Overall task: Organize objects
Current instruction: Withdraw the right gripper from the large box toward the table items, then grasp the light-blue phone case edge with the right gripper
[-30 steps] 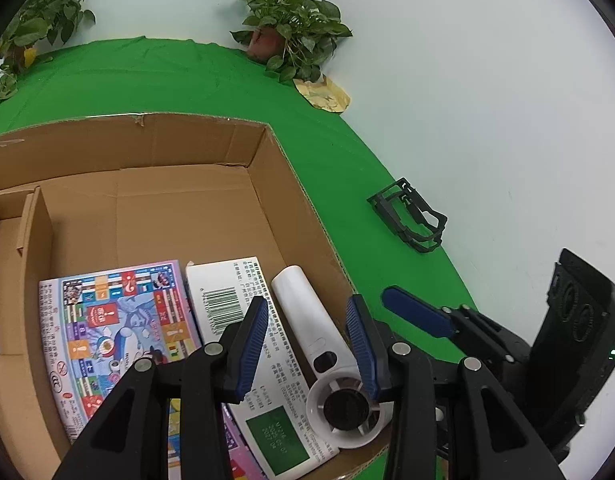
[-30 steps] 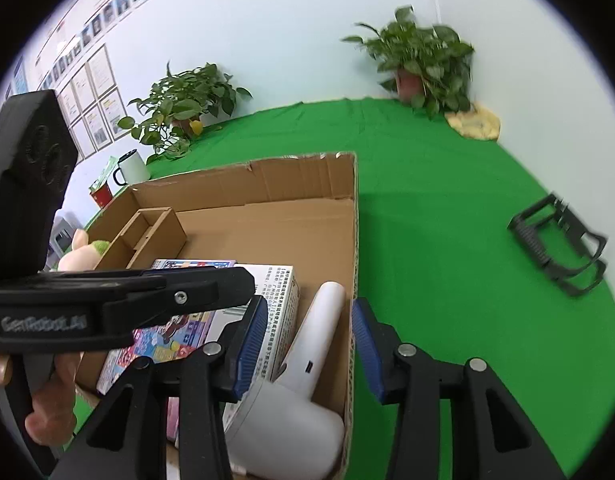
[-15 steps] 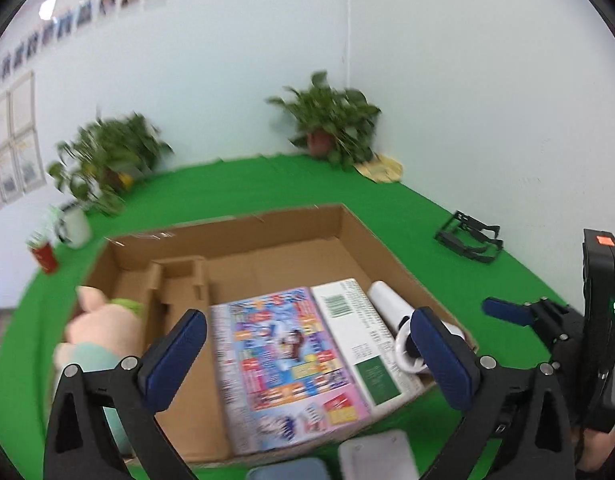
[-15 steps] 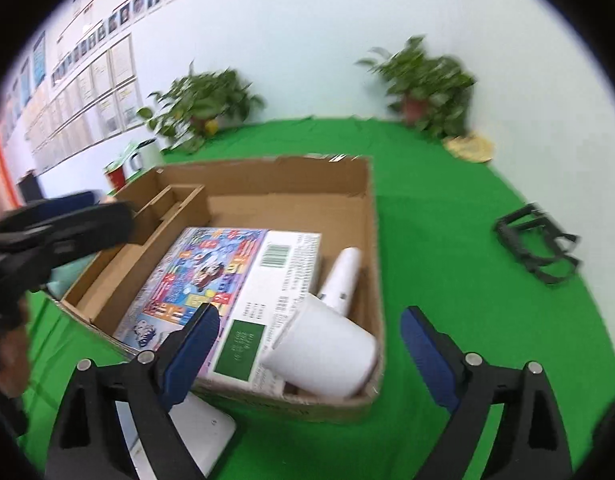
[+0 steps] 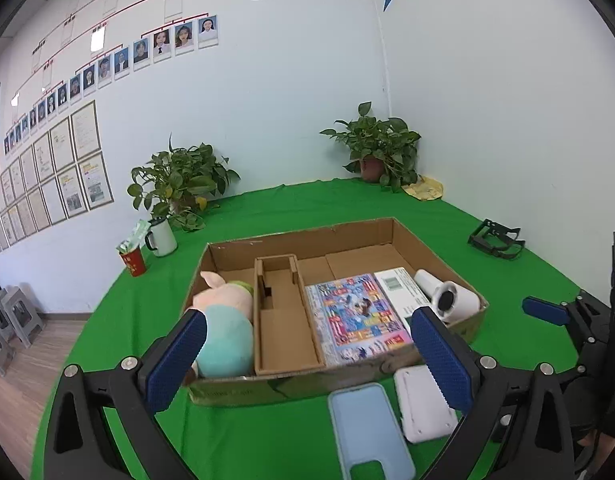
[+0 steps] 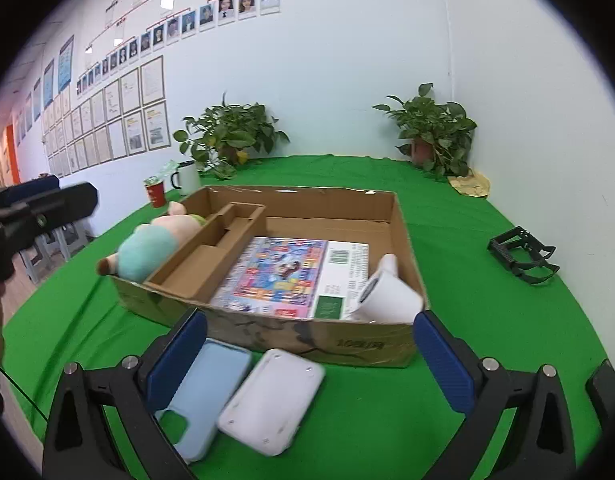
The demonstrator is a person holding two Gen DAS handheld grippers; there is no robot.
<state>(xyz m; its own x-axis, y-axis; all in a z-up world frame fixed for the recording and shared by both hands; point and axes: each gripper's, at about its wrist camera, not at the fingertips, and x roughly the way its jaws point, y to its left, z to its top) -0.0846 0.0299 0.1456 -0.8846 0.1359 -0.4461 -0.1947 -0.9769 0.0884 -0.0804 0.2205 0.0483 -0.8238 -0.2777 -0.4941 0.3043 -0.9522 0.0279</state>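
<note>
Left gripper (image 5: 307, 354) wide open and empty, right gripper (image 6: 309, 354) opening, nothing between its jaws, cardboard box (image 6: 363, 344) holding plush toy (image 6: 147, 250), hair dryer (image 6: 391, 298).

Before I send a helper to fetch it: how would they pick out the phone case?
Find the cardboard box on the green table. Two flat things lie just outside its near wall. The phone case is the left one, pale blue with a camera cutout showing green; the white device beside it is solid and has small screw holes.

Black hand-held gripper (image 5: 307, 364) frames, blue ribbed finger pads (image 5: 175, 360), silver screws, angular struts
</note>
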